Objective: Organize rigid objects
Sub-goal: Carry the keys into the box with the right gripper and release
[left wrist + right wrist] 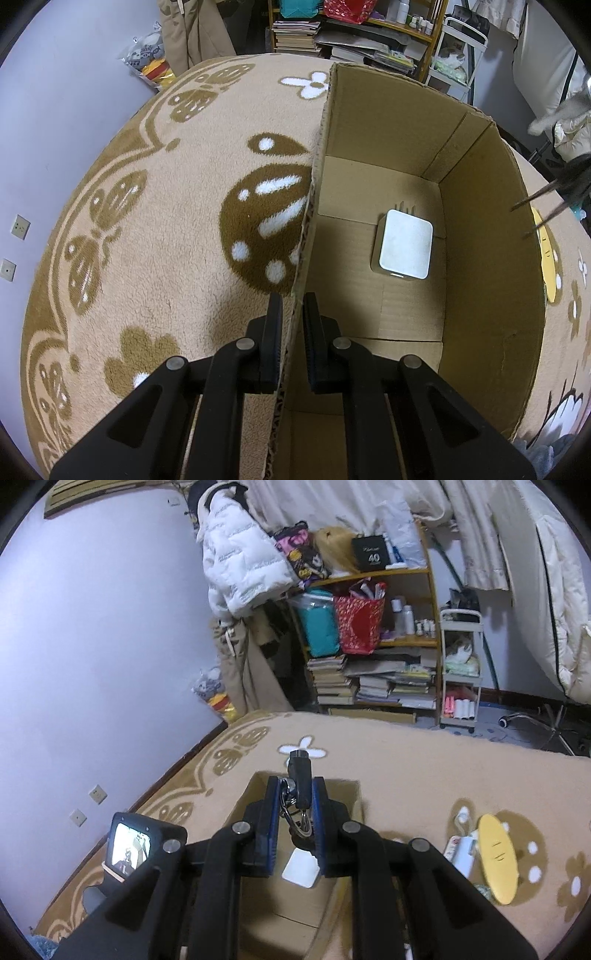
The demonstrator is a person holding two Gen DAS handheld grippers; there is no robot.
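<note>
An open cardboard box stands on a tan patterned blanket. A white square gadget lies on the box floor. My left gripper is shut on the box's left wall, one finger on each side of it. My right gripper is shut on a black key fob with a metal ring and holds it above the box. The white gadget shows below it. The right gripper's blurred dark tips enter the left wrist view at the far right.
A yellow oval object and small white packets lie on the blanket to the right of the box. A cluttered bookshelf, a white cart and hanging coats stand beyond the bed. The wall is at the left.
</note>
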